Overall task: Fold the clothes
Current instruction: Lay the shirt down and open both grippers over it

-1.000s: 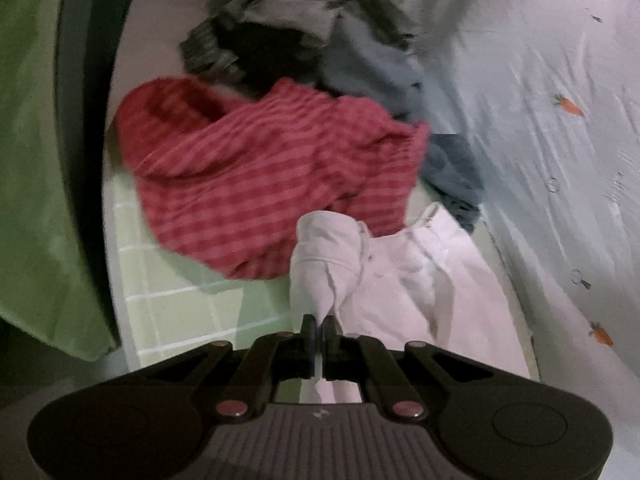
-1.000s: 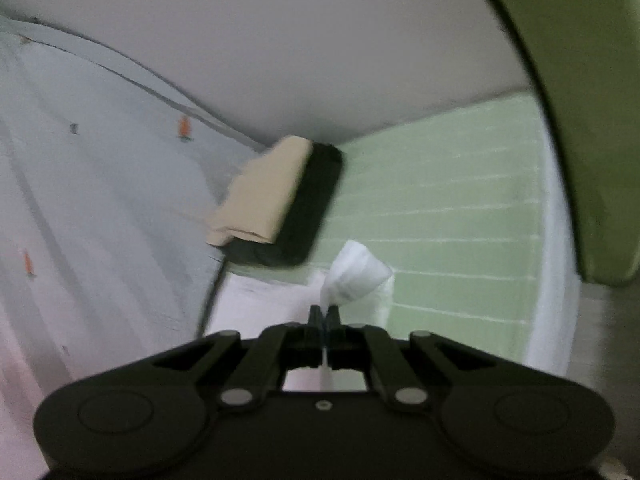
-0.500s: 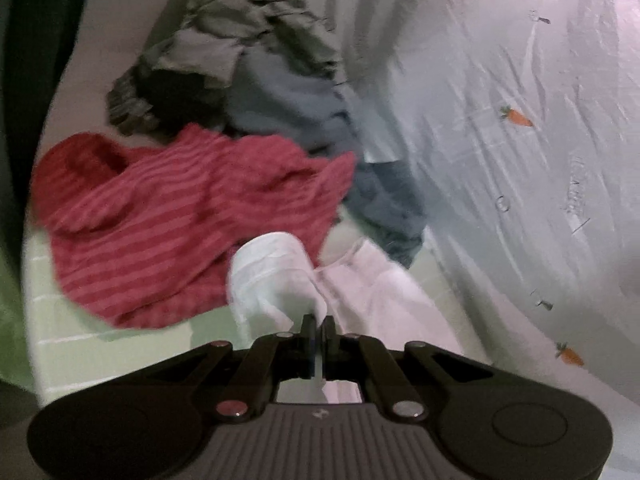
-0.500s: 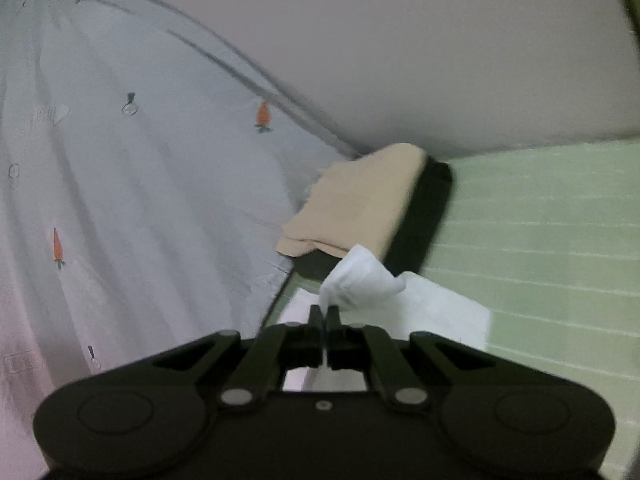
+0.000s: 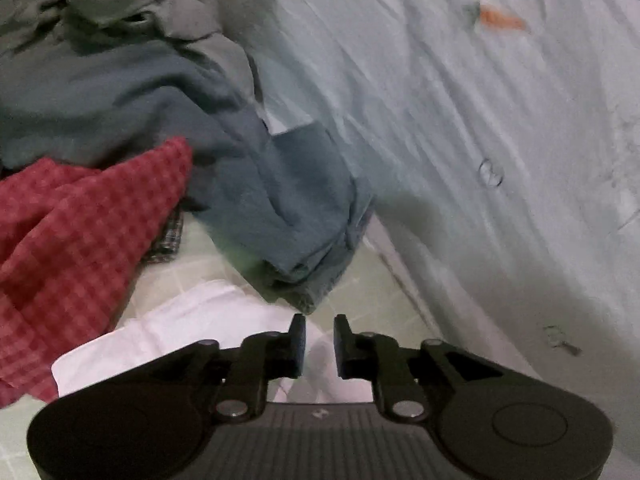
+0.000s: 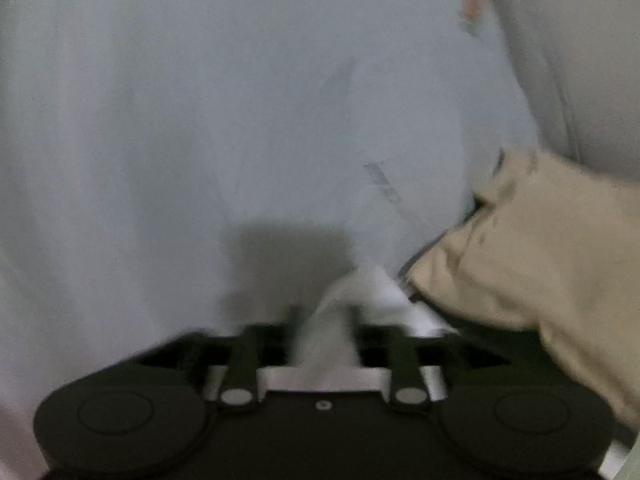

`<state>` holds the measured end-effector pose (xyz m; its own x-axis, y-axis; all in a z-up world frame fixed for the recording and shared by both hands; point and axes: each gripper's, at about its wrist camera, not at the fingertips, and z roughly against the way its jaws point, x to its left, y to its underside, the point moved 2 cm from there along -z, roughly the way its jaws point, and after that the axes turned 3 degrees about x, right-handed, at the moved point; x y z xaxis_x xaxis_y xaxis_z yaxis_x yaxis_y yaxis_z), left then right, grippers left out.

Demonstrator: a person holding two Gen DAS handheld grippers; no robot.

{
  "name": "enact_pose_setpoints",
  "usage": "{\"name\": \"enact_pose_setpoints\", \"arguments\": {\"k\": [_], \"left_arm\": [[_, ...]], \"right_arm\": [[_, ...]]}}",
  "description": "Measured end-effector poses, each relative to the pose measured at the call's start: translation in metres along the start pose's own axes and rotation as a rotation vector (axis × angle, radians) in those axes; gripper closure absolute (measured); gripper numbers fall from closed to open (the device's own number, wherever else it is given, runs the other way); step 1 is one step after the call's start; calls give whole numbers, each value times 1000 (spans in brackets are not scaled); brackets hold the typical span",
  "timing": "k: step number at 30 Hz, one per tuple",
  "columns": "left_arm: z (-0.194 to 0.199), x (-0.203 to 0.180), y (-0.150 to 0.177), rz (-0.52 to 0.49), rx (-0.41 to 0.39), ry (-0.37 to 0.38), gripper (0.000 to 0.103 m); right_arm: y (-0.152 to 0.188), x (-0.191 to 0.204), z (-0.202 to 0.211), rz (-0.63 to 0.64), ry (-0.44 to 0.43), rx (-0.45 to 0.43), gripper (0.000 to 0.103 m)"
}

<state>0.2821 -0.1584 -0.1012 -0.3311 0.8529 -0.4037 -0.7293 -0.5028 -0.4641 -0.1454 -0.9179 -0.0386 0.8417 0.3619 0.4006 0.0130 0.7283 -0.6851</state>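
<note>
A white garment (image 5: 180, 328) lies flat on the green checked bed surface (image 5: 372, 292), just under my left gripper (image 5: 319, 340). The left gripper's jaws stand apart with nothing between them. In the right wrist view the same white cloth (image 6: 376, 300) lies in front of and between the fingers of my right gripper (image 6: 322, 320), whose jaws stand apart. That view is blurred by motion.
A red checked garment (image 5: 68, 240) lies at left. Blue-grey (image 5: 248, 176) and grey clothes (image 5: 120, 4) are heaped behind it. A pale carrot-print sheet (image 5: 480, 120) hangs on the right. A folded beige garment (image 6: 540, 248) on a dark one sits right of the right gripper.
Both grippers were shut on the white garment's corners. They swung toward the sheet, lowered the cloth and opened. The white garment now lies flat.
</note>
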Motion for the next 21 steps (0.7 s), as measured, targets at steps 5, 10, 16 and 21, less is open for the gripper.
{"name": "enact_pose_setpoints", "arguments": {"k": [5, 10, 16, 21], "left_arm": [[22, -4, 49, -188, -38, -11, 33], [24, 17, 120, -358, 84, -87, 32], [33, 28, 188, -463, 205, -108, 27], [44, 20, 213, -509, 234, -82, 26]], "right_arm": [[78, -15, 28, 160, 41, -2, 21], [165, -81, 64, 82, 223, 117, 21], [204, -133, 85, -150, 231, 156, 18], [201, -134, 75, -174, 213, 126, 17]]}}
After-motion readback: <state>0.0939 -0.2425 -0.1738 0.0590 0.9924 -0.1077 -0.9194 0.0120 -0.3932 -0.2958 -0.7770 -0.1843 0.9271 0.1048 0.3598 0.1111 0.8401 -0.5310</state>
